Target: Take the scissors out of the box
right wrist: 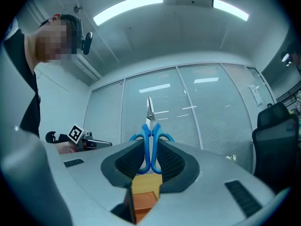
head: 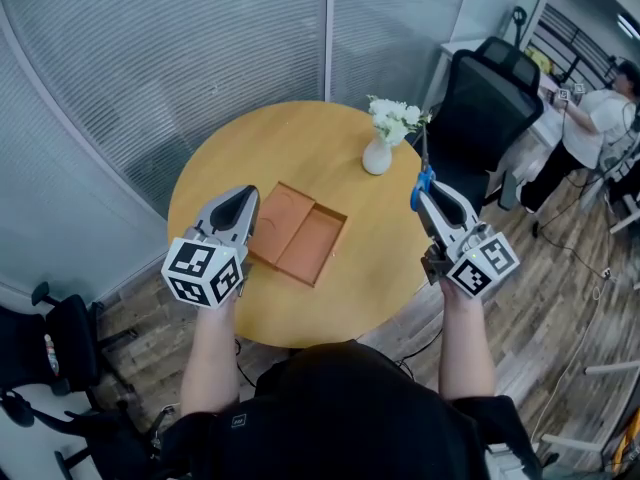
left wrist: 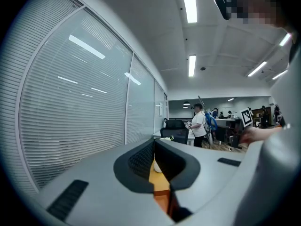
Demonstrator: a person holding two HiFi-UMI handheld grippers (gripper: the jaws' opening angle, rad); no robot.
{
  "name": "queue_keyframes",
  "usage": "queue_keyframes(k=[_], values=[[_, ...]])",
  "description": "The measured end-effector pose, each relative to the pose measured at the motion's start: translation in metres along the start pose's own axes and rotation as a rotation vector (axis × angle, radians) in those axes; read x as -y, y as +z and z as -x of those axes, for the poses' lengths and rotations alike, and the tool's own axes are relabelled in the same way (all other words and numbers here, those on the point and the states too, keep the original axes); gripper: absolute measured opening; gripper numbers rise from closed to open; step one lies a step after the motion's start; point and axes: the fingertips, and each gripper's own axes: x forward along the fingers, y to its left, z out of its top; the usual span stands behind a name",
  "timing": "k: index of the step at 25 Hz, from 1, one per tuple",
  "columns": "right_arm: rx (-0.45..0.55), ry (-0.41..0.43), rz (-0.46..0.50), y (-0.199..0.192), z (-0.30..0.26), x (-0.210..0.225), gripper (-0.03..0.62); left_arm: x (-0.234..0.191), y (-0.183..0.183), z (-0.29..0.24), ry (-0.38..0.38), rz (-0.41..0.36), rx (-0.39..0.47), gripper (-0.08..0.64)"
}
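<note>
One step remains: the right tool (head: 425, 196), clenched on the scissors (right wrist: 149, 126) clear of the box (head: 312, 243), should set them on the surface (head: 330, 148).

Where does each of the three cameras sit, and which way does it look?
Head view: on the person's head, looking down at the round table, the box, both forearms, the left gripper and the right gripper.
Left gripper view: on the left gripper, looking level along its shut jaws beside the glass wall; the person's right hand shows.
Right gripper view: on the right gripper, looking slightly up along jaws clamping the scissors; the person's left hand shows.
Shared: both gripper views catch the box below their jaws.
</note>
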Motion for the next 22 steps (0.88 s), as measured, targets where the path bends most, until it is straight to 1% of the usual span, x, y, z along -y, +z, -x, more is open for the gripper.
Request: queue_keyframes(k=[5,9,22], values=[[-0.032,0.013,0.0,-0.015,-0.008,-0.01,0.1,-0.002,-0.01,0.003,0.009,0.018,-0.013,0.015],[-0.044,0.014,-0.014,-0.022,-0.011,-0.009,0.1,-0.003,-0.015,0.001,0.012,0.024,-0.024,0.015],[-0.033,-0.012,-0.014,-0.021,-0.007,-0.006,0.1,-0.002,-0.019,0.002,0.007,0.012,-0.033,0.015]])
